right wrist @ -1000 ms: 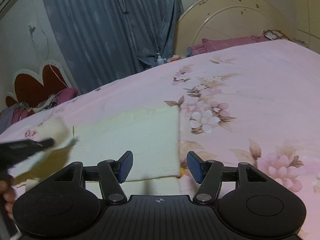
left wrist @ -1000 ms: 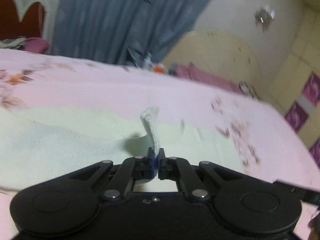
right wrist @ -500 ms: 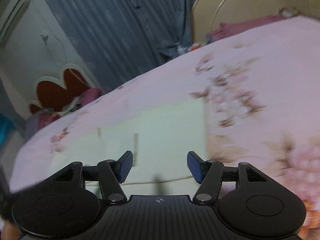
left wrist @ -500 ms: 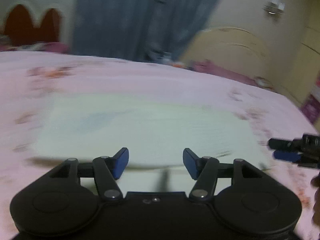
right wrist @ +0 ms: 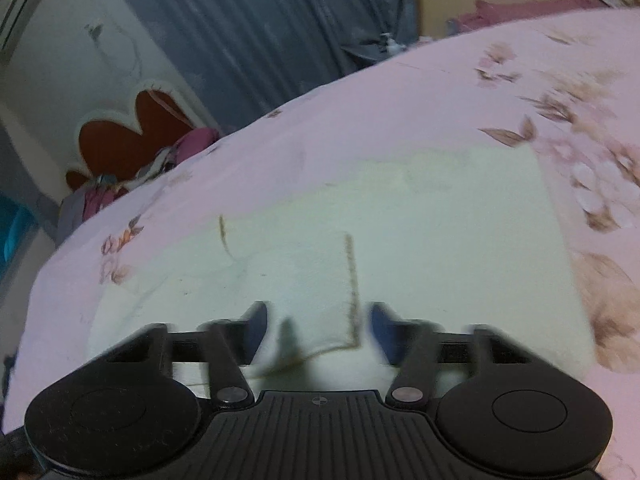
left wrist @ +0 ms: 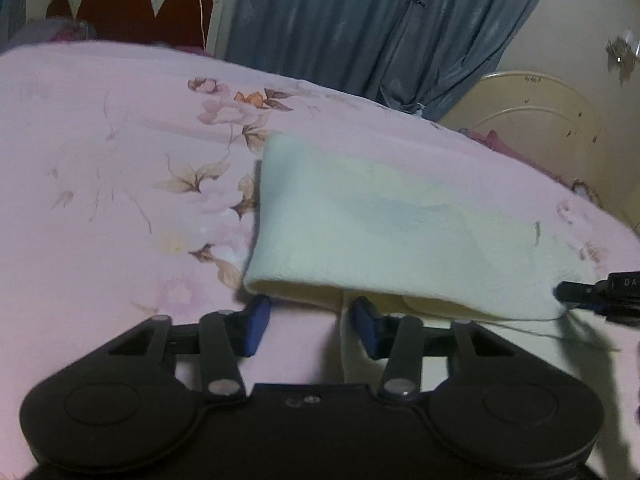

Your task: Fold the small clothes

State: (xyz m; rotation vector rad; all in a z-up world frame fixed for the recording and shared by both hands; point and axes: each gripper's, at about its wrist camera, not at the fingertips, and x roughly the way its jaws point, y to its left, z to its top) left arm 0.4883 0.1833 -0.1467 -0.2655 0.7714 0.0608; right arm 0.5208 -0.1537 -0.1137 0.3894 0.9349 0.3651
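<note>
Pale cloth (left wrist: 400,232) lies folded mid-frame on pink bedsheet (left wrist: 100,160). Left gripper (left wrist: 308,320) and right gripper (right wrist: 316,328) both closing, fingers apart, gripping nothing.

A pale cream cloth (left wrist: 400,220) is seen on a pink bedsheet (left wrist: 100,160) printed with brown-leaved flowers. Grey-blue curtains (left wrist: 360,20) are hung behind. Blue pads (left wrist: 256,324) are borne by black tongs (left wrist: 308,326).
</note>
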